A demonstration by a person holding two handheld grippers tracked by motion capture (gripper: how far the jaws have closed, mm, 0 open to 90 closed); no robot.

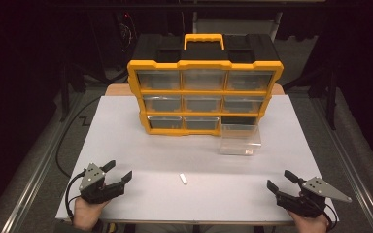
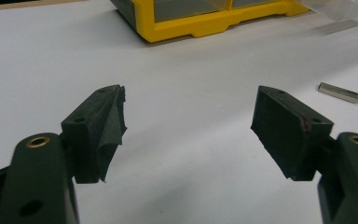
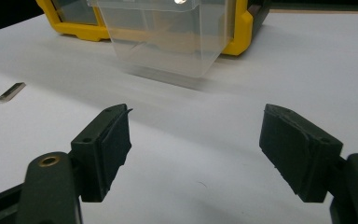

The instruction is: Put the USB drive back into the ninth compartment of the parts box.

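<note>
Logging item: small metal pin (image 1: 183,179), prob. light, stiff, slippery, so we grip across its mid-length; left gripper (image 1: 118,172) & right gripper (image 1: 281,179) both wide, empty.

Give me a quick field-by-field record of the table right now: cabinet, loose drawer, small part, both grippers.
cabinet: yellow drawer cabinet at the far side of the table, upright, bottom-right slot empty
loose drawer: clear drawer out on the table, in front of that empty slot
small part: short metal piece lying flat near the front, between the grippers
left gripper: open, holding nothing, low at the front-left
right gripper: open, holding nothing, low at the front-right
</note>
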